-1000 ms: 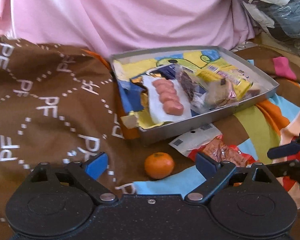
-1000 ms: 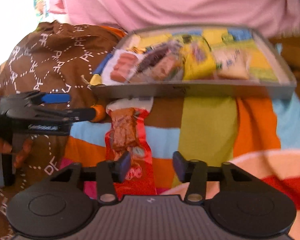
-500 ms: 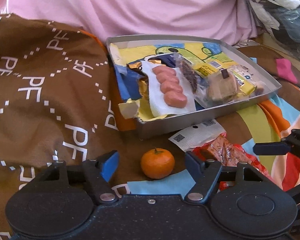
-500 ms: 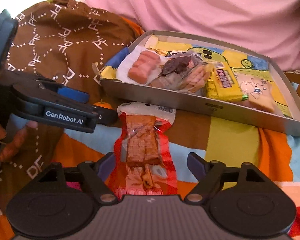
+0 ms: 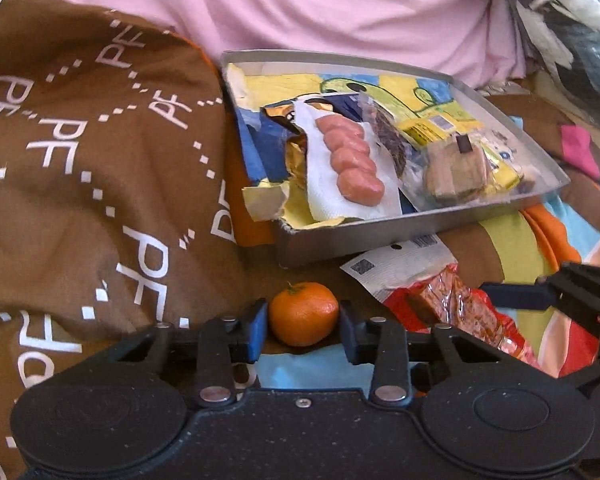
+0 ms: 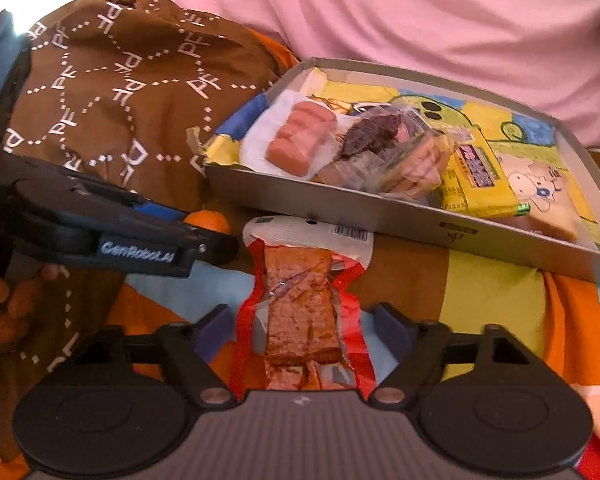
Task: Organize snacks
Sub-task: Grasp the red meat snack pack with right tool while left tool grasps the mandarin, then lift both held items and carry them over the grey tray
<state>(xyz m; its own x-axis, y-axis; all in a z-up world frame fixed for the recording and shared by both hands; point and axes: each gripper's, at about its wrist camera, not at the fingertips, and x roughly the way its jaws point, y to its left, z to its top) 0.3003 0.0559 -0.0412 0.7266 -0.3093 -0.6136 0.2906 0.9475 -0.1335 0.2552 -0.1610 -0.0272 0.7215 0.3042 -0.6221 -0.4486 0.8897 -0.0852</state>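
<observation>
Two handheld grippers work over a striped bedspread (image 6: 484,292) beside a grey tray (image 5: 380,236) of snacks. The left gripper (image 5: 303,325) has its blue-padded fingers (image 5: 257,326) closed in on a small mandarin (image 5: 303,313), one pad at each side of the fruit, which sits on the fabric just in front of the tray's near corner. From the right wrist view the same gripper reaches in from the left, a hand (image 6: 4,300) behind it, with only a sliver of the orange fruit showing past its tip. The right gripper (image 6: 300,330) stands wide apart, its fingers straddling the lower end of a red snack packet (image 6: 304,320) without touching it; the packet lies flat on the bedspread, its white top edge against the tray's front wall. Inside the tray, a row of pink sausages (image 5: 350,162) rests on a white wrapper near the tray's left end; beside it lie a dark snack in clear film (image 6: 370,136), a clear bag of wafers (image 6: 416,164) and a yellow packet (image 6: 478,180) toward the tray's right. A brown patterned cloth (image 5: 80,168) bunches up against the tray's left side, and pink fabric (image 5: 320,4) rises behind the tray.
</observation>
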